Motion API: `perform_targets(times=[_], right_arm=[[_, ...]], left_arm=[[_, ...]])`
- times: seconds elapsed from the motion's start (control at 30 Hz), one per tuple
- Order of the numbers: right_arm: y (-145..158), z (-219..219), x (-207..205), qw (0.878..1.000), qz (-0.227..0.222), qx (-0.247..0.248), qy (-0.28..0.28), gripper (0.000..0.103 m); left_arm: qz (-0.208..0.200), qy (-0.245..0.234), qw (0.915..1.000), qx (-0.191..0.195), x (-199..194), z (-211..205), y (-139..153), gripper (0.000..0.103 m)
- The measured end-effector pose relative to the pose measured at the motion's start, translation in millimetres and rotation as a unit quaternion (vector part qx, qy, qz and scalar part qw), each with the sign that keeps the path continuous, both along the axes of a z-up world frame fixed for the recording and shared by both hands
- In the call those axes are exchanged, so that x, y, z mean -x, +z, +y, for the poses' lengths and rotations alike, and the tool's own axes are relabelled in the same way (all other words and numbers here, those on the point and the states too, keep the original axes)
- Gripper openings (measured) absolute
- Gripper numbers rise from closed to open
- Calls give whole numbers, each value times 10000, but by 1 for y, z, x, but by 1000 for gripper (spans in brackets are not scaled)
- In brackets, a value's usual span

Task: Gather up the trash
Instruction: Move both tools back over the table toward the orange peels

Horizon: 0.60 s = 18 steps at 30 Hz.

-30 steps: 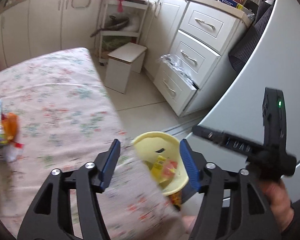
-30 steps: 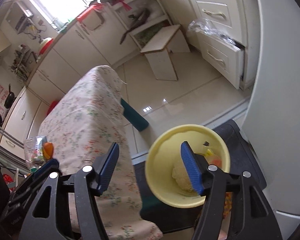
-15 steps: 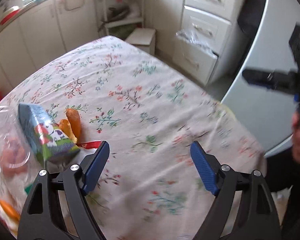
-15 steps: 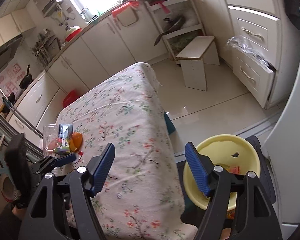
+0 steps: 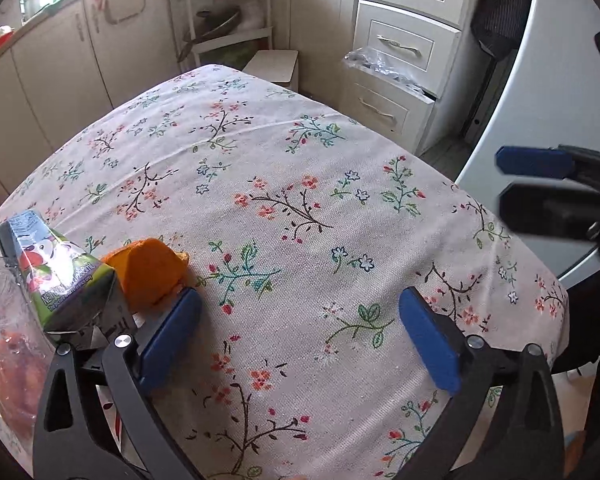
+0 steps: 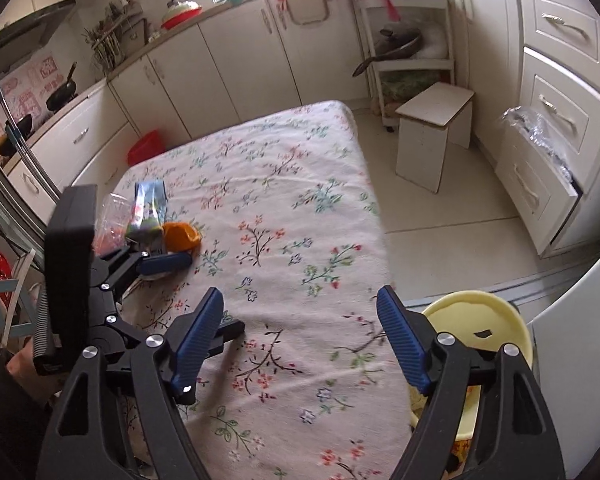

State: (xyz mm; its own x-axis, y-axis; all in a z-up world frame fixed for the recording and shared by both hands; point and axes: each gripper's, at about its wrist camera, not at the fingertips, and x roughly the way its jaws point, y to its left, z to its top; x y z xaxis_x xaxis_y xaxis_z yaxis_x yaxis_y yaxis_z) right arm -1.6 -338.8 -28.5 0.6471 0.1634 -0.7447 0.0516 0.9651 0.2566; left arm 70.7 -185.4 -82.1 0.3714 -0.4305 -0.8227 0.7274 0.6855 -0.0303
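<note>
Left wrist view: the left gripper (image 5: 300,332), jaws spread wide and holding nothing, hovers low over the floral tablecloth (image 5: 284,184), its left pad just beside an orange peel (image 5: 148,270) at lower left of the frame. Beside the peel lies a crumpled juice carton (image 5: 60,276), and at the far left edge a clear plastic cup (image 5: 4,320) with reddish-orange scraps inside — what they are cannot be told.

Right wrist view: the right gripper (image 6: 300,340) hangs over the near edge of the table, also spread and empty. At lower right of that frame, off the table and below its edge, sits a yellow bin (image 6: 476,320); a little coloured litter shows inside, mostly hidden behind the gripper's finger.

The step in hand appears to be the next pick from the cluster. To do it well, the left gripper should likely shift left until the peel sits squarely between the pads, close gently — the peel looks soft — and lift clear without nudging the carton or tipping the cup.
</note>
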Motion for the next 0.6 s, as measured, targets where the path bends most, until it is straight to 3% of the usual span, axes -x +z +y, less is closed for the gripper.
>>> perform_targets(times=[0.33, 0.6], right_arm=[[-1, 9, -5, 9998, 6, 73, -160, 77], [6, 8, -1, 9967, -472, 192, -631, 80]], left_arm=[[-5, 8, 10000, -5, 1, 0, -1, 95], [-6, 9, 10000, -4, 1, -1, -1, 95]])
